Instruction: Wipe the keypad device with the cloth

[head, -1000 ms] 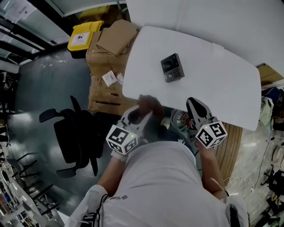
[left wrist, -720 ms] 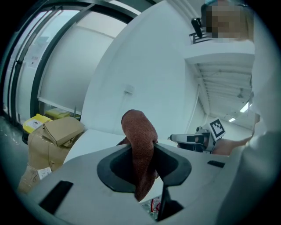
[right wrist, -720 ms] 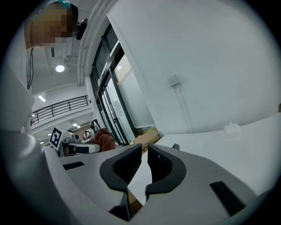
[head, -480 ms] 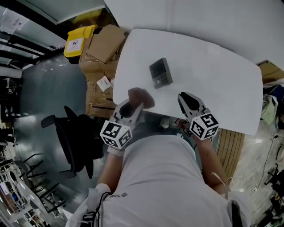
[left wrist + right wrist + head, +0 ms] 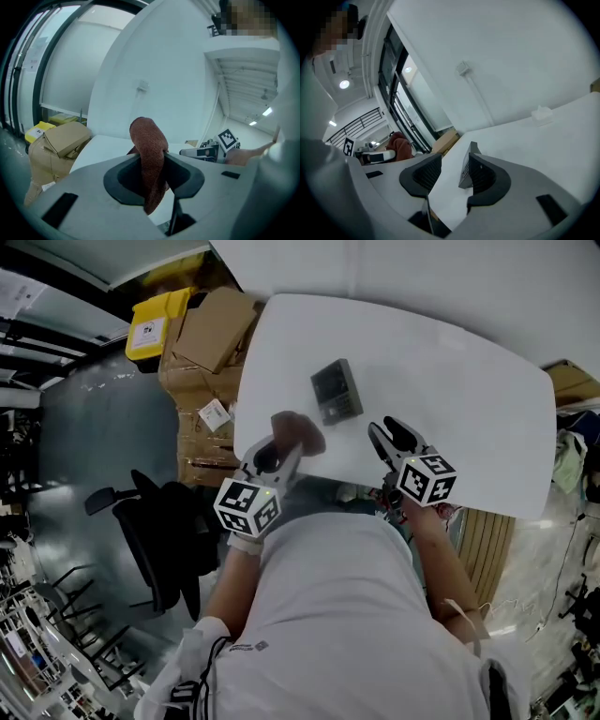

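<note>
We hold the cloth [image 5: 298, 434] clenched in the fingers of our left gripper [image 5: 279, 454], at the near edge of the worktop [image 5: 469, 371]. The keypad device [image 5: 336, 393] lies a little farther on it, apart from the cloth, so we judge that no wiping is done yet. The fingers of our right gripper [image 5: 388, 434] have just been opening and stand released with nothing pressed between them, near the device on its right; the cloth must still be brought onto the keypad and rubbed over it.
</note>
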Motion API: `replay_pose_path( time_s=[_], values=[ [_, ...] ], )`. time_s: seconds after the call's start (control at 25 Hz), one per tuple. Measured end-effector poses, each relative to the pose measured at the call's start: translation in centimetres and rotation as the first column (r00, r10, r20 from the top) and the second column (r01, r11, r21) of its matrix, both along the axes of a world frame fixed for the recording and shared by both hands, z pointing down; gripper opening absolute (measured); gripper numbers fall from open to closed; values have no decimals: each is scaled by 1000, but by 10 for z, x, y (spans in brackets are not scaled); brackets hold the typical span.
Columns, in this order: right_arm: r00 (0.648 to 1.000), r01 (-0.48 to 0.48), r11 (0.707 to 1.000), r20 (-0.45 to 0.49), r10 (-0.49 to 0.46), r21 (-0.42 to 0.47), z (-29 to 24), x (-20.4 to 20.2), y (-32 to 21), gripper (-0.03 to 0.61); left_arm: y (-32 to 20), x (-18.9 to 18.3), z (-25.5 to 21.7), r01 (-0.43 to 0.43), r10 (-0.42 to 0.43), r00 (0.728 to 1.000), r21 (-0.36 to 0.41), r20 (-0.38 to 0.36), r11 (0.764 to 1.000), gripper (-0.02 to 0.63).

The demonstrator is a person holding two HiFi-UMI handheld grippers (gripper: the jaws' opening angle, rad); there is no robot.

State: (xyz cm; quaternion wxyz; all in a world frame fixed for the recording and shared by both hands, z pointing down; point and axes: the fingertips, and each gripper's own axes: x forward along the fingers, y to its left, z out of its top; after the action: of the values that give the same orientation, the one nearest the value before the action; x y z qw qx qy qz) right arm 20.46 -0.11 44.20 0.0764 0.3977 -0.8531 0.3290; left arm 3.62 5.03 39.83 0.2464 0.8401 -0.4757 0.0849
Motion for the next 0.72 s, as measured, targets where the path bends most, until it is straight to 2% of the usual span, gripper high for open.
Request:
replay_pose_path(
  time_s=[0.2,0.72],
  values=[
    [999,-42,995,-25,40,-94,35,-7,-19,182,-21,-3,19,-50,50,999,-38,1,998,112],
    [979,-179,950,-137,147,-256,110,-29,-39,190,-71,-19,59,-172,171,985,-91,-16,981,112]
  ],
)
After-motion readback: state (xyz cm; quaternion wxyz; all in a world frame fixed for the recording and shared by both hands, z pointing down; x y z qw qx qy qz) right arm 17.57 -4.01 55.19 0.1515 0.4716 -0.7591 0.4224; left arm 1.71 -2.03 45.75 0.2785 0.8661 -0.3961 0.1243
